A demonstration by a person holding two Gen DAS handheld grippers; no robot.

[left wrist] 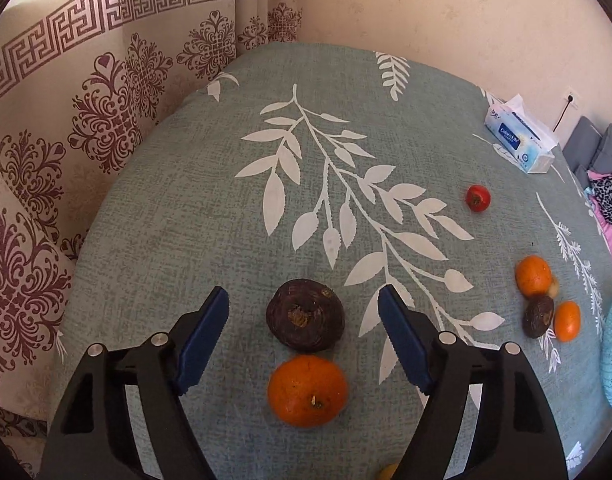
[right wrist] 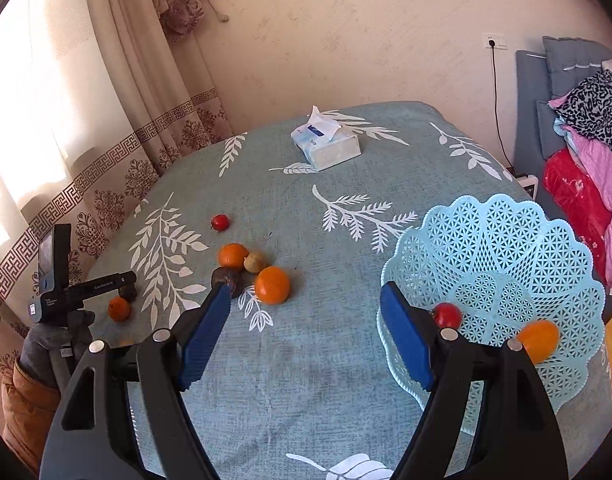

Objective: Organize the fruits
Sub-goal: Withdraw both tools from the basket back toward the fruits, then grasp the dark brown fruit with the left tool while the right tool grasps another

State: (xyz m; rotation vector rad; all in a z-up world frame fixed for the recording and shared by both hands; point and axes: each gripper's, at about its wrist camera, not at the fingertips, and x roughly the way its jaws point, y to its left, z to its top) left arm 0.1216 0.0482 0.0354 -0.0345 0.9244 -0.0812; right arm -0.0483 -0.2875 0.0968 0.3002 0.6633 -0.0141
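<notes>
Both grippers wide open, nothing held.
My right gripper [right wrist: 303, 320] blocks part of the blue basket [right wrist: 506, 248] and its red fruit [right wrist: 448, 315]; left gripper [left wrist: 303, 320] straddles the dark fruit [left wrist: 304, 315], orange [left wrist: 307, 391] touching behind it. A yellow thing at my left view's bottom edge is cut off.

Dark fruit [left wrist: 304, 315], orange [left wrist: 307, 391] between wide-apart left claw [left wrist: 303, 304] fingers
</notes>
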